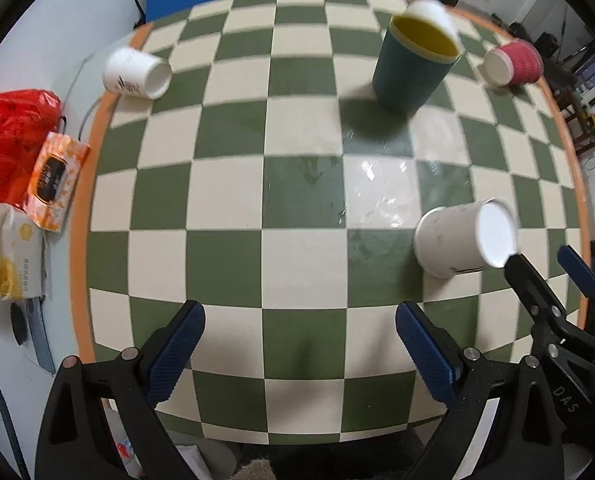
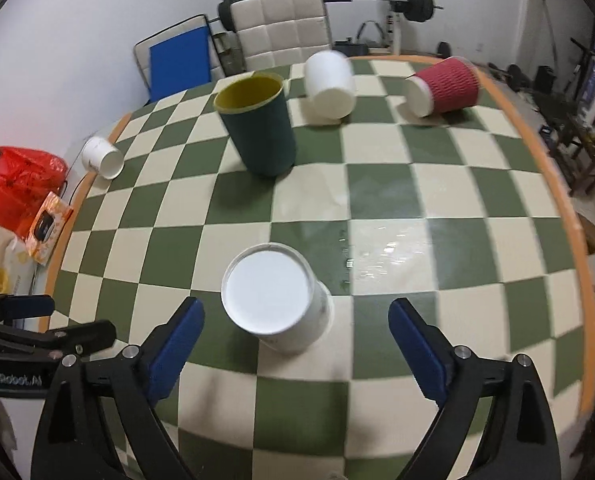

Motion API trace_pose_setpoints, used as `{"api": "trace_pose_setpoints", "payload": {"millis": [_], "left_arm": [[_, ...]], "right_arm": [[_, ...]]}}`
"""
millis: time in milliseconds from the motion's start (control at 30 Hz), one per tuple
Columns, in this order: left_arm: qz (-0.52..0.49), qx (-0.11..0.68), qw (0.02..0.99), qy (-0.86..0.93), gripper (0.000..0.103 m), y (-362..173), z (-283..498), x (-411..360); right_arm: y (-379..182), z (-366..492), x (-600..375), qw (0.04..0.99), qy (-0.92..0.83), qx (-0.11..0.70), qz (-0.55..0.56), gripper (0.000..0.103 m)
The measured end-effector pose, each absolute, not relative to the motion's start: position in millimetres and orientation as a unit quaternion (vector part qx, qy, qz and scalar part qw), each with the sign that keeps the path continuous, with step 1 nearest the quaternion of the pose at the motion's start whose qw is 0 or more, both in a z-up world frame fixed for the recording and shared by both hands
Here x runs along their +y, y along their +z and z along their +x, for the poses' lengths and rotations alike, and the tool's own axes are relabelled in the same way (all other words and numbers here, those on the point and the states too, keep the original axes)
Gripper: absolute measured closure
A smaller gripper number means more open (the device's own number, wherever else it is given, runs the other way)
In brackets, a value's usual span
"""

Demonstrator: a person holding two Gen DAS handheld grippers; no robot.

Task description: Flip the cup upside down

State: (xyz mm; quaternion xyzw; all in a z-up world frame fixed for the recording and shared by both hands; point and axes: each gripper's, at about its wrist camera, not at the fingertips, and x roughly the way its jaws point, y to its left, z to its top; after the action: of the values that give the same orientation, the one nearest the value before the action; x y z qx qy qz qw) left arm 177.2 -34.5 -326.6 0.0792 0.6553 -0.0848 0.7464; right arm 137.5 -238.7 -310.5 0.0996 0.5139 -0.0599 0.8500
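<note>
A white paper cup [image 2: 275, 294] stands upside down on the checkered table, its flat base up; it also shows in the left wrist view [image 1: 463, 240]. My right gripper [image 2: 295, 312] is open, above and just behind this cup, not touching it; the right gripper [image 1: 537, 264] also shows at the right edge of the left wrist view. My left gripper [image 1: 299, 318] is open and empty over the table's near edge. A dark teal cup with a yellow inside [image 2: 257, 128] stands upright further back [image 1: 415, 66].
A white cup [image 2: 331, 88] and a red ribbed cup [image 2: 443, 86] lie on their sides at the far edge. Another white cup [image 1: 137, 73] lies at the left rim. A red bag [image 1: 13, 136], wipes pack [image 1: 55, 184] and snack bag lie off the table's left.
</note>
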Motion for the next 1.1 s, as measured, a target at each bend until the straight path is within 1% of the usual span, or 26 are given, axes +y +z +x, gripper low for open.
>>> {"api": "trace_pose_setpoints", "payload": {"millis": [367,633,867,1100], "left_arm": [[0.084,0.550,0.825,-0.101,0.005,-206,146,-18],[0.068,0.498,0.858,-0.108,0.005,-119,108,-4],[0.052,0.468,0.876,-0.101,0.005,-66,74,-1],[0.049,0.457,0.883,-0.094,0.005,-37,46,-5]], "right_arm": [[-189,95,-232,0.845,-0.140,0.512,0.062,0.007],[-84,47,-212,0.871,-0.129,0.472,0.052,0.007],[-14,12,-209,0.892,-0.127,0.431,0.042,0.006],[26,-16,-211,0.900,-0.124,0.415,0.043,0.005]]}}
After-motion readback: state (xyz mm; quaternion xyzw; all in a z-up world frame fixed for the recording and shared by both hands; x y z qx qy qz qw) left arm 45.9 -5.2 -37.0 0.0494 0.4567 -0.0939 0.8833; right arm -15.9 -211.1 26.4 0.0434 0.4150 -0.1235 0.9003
